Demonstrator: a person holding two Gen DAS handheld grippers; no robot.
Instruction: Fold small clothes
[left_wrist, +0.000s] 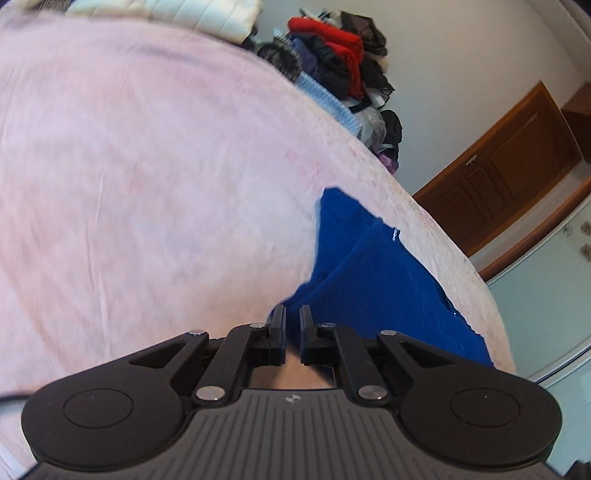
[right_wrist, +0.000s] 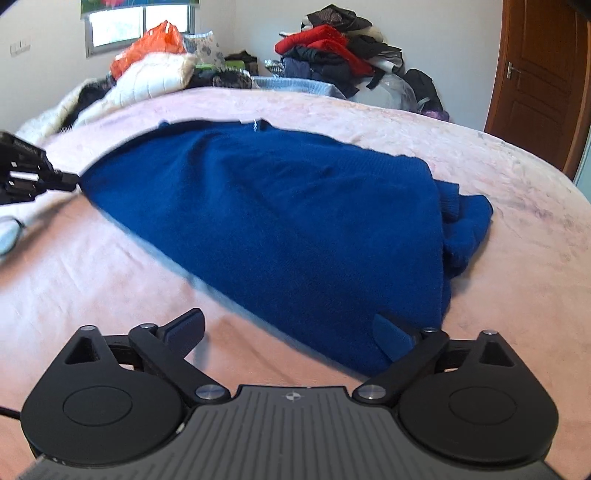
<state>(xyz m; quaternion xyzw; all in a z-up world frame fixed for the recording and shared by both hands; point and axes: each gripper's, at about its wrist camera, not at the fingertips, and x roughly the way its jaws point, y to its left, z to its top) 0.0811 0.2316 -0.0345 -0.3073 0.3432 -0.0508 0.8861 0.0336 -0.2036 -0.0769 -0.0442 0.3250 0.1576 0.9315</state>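
Note:
A blue knit sweater (right_wrist: 280, 206) lies on the pink bedspread (right_wrist: 110, 280), with a sleeve bunched at its right side. My right gripper (right_wrist: 291, 328) is open wide, low over the sweater's near edge, its right finger resting on the cloth. My left gripper (left_wrist: 293, 317) has its jaws nearly together on the sweater's corner (left_wrist: 295, 299). It shows at the left edge of the right wrist view (right_wrist: 70, 181), at the sweater's left corner. The sweater also shows in the left wrist view (left_wrist: 369, 273).
A heap of red, black and blue clothes (right_wrist: 332, 55) is piled beyond the bed's far side. White quilted bedding (right_wrist: 147, 81) and an orange bag (right_wrist: 147, 48) lie at the far left. A brown door (right_wrist: 539, 81) stands at the right.

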